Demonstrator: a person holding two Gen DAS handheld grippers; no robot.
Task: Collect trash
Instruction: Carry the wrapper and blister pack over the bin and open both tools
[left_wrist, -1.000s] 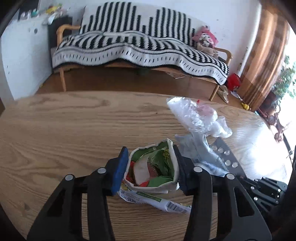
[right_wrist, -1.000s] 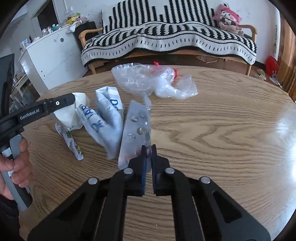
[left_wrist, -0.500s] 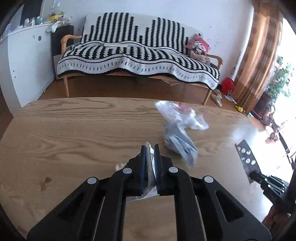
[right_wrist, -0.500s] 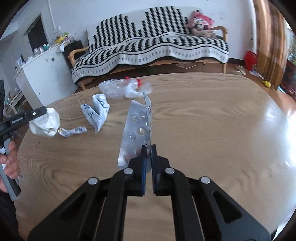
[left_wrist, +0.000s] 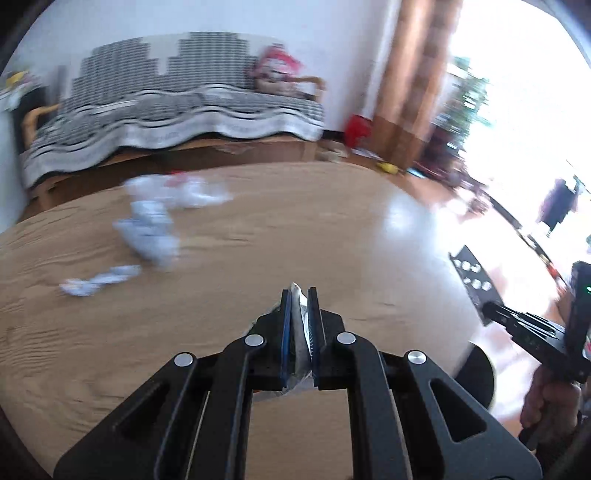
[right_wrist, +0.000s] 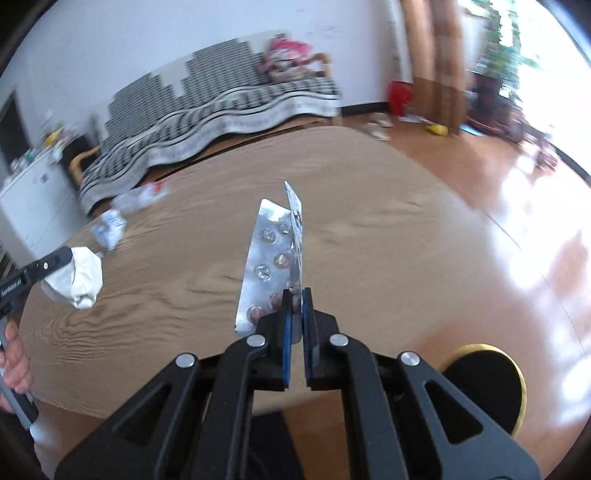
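Lifted clear of the surface (right_wrist: 369, 236) since a second ago, both loads now carried rightward toward the dark gold-rimmed bin (right_wrist: 484, 387). Left tongs (left_wrist: 300, 295) pinched flat on crumpled wrapper (right_wrist: 79, 277). Right tongs (right_wrist: 296, 295) clamped on foil blister pack (right_wrist: 266, 258), held upright; remaining trash left far-left on surface.

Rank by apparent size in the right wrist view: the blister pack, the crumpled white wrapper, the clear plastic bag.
1. blister pack, though it is held nearest the camera, which inflates it.
2. crumpled white wrapper, held at the left edge.
3. clear plastic bag, blurred and far across the table, so its true size is unsure.
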